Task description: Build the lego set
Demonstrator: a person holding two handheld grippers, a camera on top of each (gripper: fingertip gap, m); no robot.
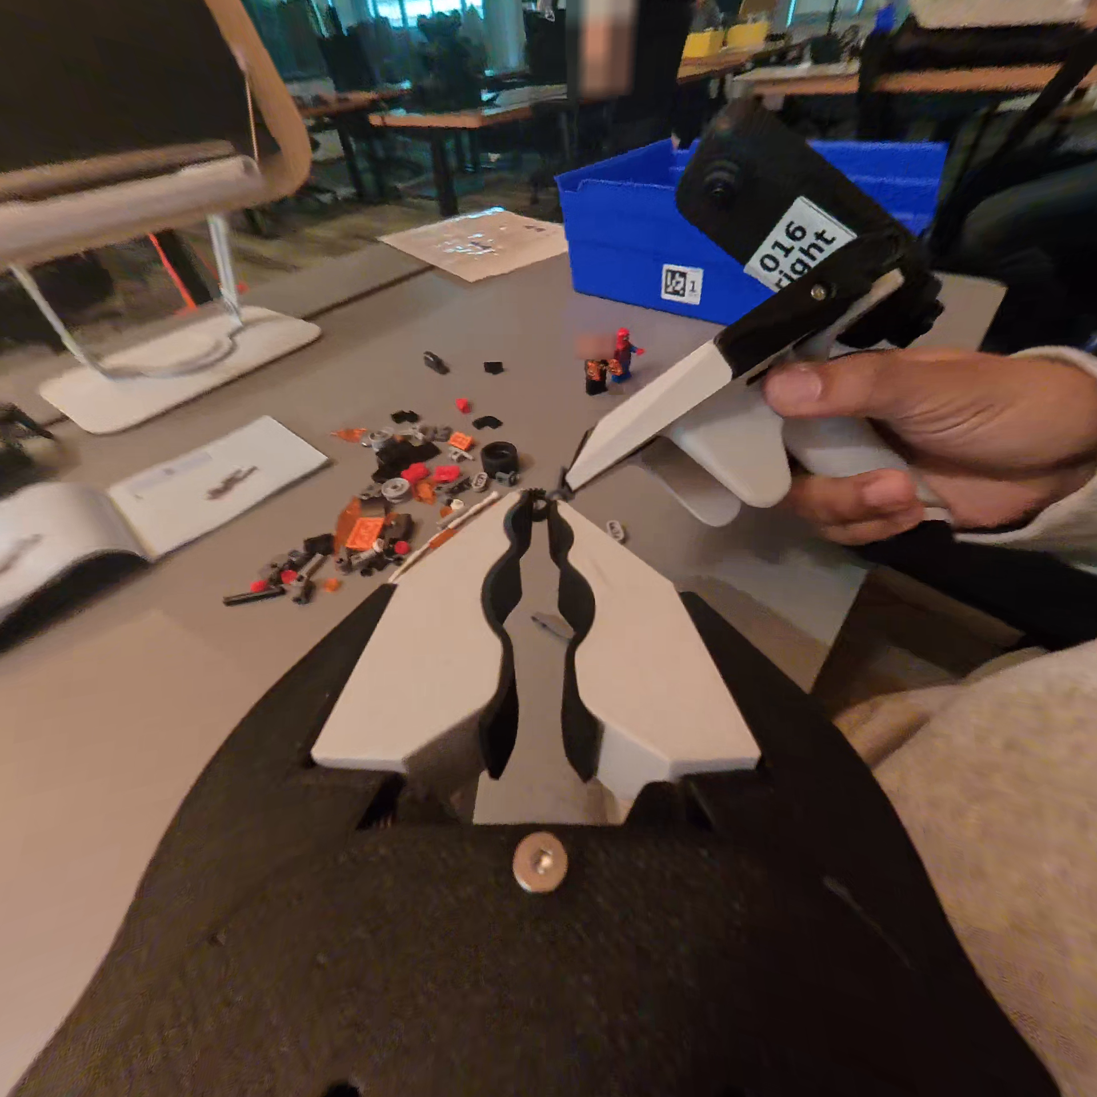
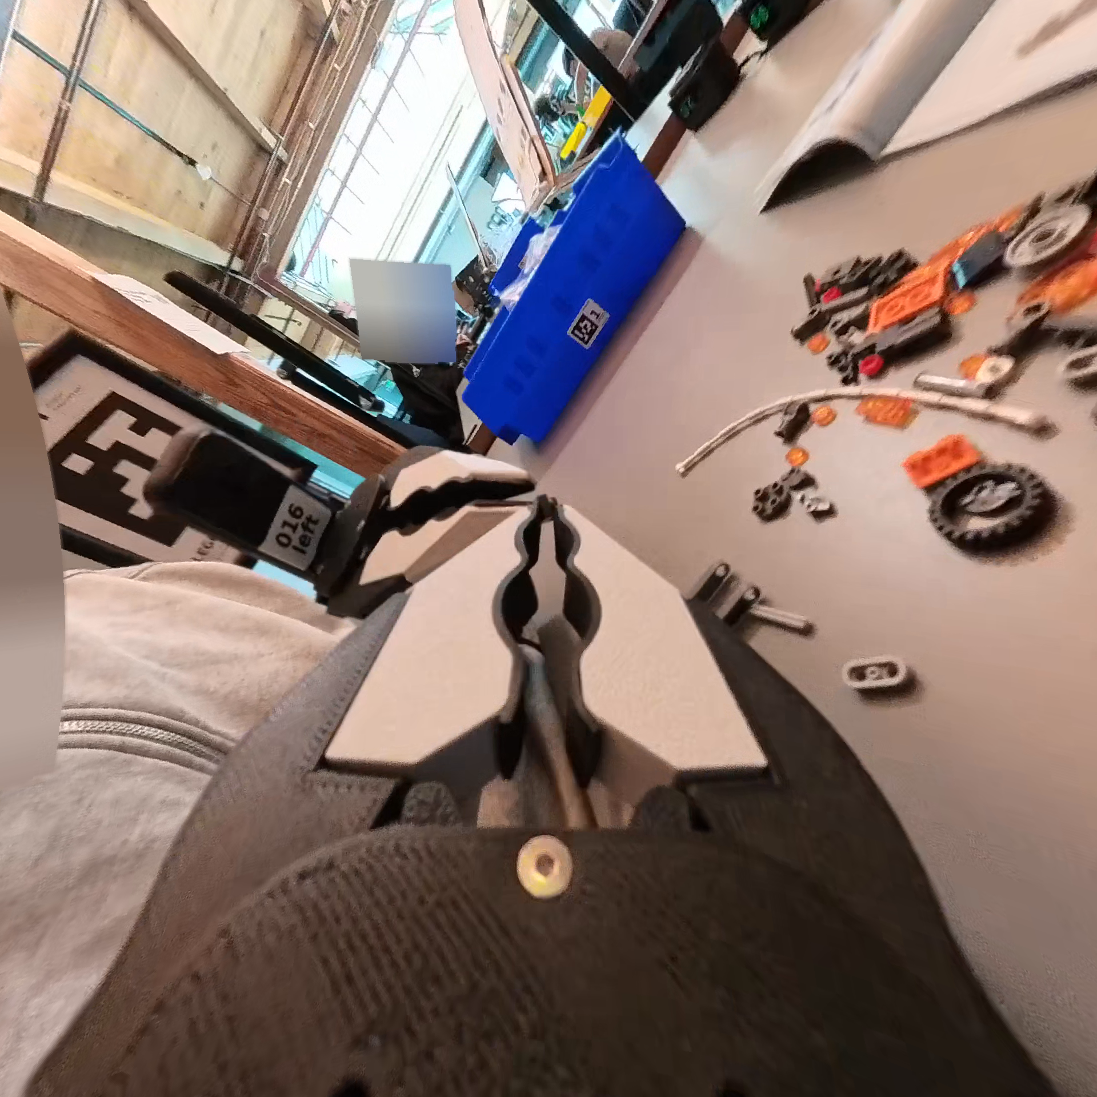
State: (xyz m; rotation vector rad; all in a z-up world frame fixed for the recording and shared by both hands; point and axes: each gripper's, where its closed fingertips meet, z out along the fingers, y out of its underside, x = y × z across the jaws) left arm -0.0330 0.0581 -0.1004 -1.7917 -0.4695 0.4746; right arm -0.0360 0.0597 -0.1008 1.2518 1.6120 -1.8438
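My left gripper [image 1: 537, 504] is shut on a small black ring-like lego piece [image 1: 539, 497], held above the grey table [image 1: 712, 564]. My right gripper [image 1: 567, 481] comes in from the right, held by a hand, and its tip meets the left one. In the right wrist view my right gripper [image 2: 546, 509] is shut on a tiny black piece [image 2: 545, 503], with the left gripper [image 2: 525, 488] right beside it. Whether the two pieces are joined I cannot tell. A pile of loose black, red, orange and grey pieces [image 1: 403, 492] lies on the table beyond the tips.
A black tyre [image 1: 498, 457] [image 2: 997, 513], two minifigures [image 1: 611, 368], a white bendy rod [image 2: 861, 403] and a grey oval piece [image 2: 878, 674] lie on the table. An open instruction booklet [image 1: 178, 492] is left, a blue bin [image 1: 641, 237] behind, a monitor stand [image 1: 178, 368] far left. My left and right fingertips are right by each other.
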